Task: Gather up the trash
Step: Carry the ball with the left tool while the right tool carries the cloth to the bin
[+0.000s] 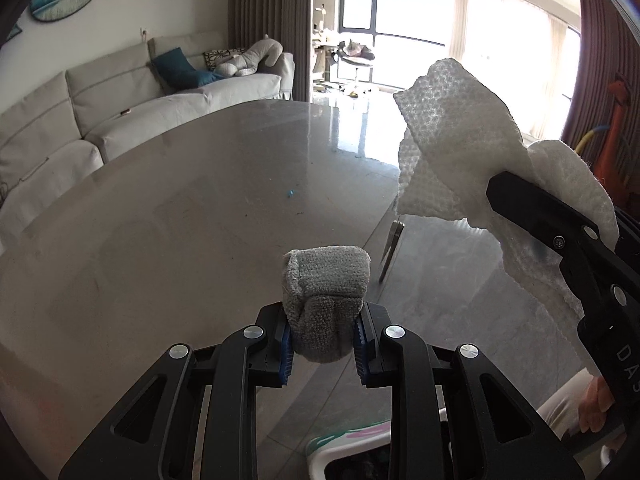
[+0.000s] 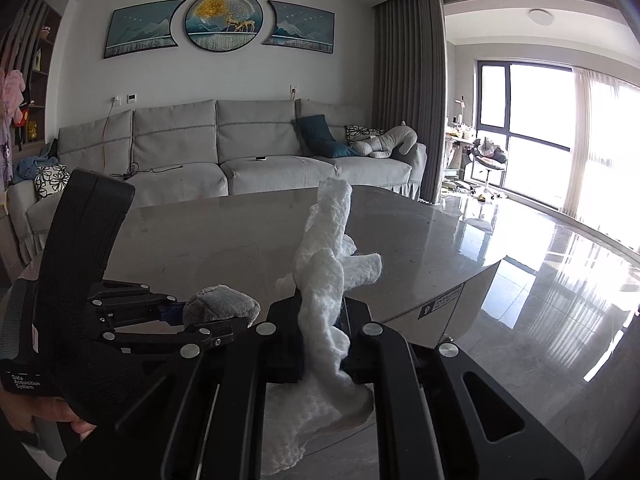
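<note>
Both hands loaded. My left gripper (image 1: pixel 324 344) is pinching a rolled grey cloth (image 1: pixel 326 300) between the blue pads (image 1: pixel 286 346); the roll sticks up and forward past the tips. My right gripper (image 2: pixel 322 344) is clamped nearly together on a crumpled white paper towel (image 2: pixel 326 280), which stands up ahead of the jaws and also trails down beneath them. Both are off the table (image 1: pixel 160 220), which lies ahead of and below the grippers, near its right-hand edge. A bin-like rim (image 1: pixel 320 456) shows low beneath my left gripper, though I can't confirm what it is. My read: this is the carry-to-drop step. To do it well, I'd keep both pinches firm, bring the towel over the receptacle before spreading the jaws, and watch the trailing tail so it doesn't snag the table edge. The cloth looks like a wiping rag rather than trash, so I'd hang on to it. A small blue speck (image 1: pixel 291 193) sits on the table well ahead, possibly more to collect. Readable text: "Data Acquisition System" on the left handle in the right view; "DAS" partly visible on the right handle; a sticker on the table edge is too small to read.
</note>
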`<state>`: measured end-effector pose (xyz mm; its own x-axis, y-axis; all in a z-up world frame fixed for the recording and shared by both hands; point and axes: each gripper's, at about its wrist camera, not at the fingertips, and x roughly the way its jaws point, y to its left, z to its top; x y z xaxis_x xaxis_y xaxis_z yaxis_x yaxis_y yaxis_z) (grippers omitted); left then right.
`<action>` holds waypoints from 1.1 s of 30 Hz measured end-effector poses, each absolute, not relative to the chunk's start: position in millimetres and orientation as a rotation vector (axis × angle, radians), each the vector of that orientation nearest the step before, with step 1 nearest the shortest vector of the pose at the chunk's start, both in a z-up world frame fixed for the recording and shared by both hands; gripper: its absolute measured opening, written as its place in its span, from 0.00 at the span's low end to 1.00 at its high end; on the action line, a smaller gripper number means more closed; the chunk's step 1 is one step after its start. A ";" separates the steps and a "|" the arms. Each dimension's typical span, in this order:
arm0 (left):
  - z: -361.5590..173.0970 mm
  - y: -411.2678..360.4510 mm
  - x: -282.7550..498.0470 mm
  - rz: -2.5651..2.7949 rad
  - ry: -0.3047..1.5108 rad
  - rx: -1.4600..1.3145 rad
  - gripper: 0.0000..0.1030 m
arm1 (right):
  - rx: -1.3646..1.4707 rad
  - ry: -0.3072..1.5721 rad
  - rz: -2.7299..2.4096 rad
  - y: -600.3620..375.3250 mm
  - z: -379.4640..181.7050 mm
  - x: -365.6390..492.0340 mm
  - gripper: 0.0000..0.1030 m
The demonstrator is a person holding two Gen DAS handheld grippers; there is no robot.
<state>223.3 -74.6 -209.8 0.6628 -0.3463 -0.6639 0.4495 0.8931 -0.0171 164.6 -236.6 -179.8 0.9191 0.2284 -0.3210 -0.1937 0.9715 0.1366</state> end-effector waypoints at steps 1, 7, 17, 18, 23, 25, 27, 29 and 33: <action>-211.2 -75.7 214.2 -0.459 0.722 0.160 0.23 | 0.106 0.345 0.219 -235.3 -181.5 156.9 0.11; -221.3 -75.3 168.7 -0.485 0.750 0.179 0.23 | 0.139 0.394 0.211 -227.7 -200.1 120.2 0.12; -239.9 -80.5 115.8 -0.507 0.792 0.219 0.23 | 0.209 0.452 0.195 -225.7 -223.6 74.5 0.12; -242.7 -81.5 111.3 -0.508 0.797 0.227 0.23 | 0.215 0.459 0.194 -225.4 -226.7 70.0 0.12; -254.7 -86.1 99.7 -0.519 0.823 0.243 0.23 | 0.233 0.479 0.179 -225.9 -241.0 54.5 0.12; -259.9 -88.0 96.8 -0.525 0.838 0.250 0.23 | 0.234 0.491 0.173 -225.8 -246.4 49.2 0.12; -266.3 -90.6 94.2 -0.533 0.852 0.256 0.23 | 0.237 0.504 0.173 -224.5 -249.9 46.6 0.12; -272.5 -91.2 93.1 -0.541 0.874 0.258 0.23 | 0.234 0.519 0.169 -222.2 -254.0 45.0 0.12; -294.2 -91.1 86.5 -0.562 0.939 0.261 0.23 | 0.236 0.547 0.164 -217.3 -263.0 39.1 0.12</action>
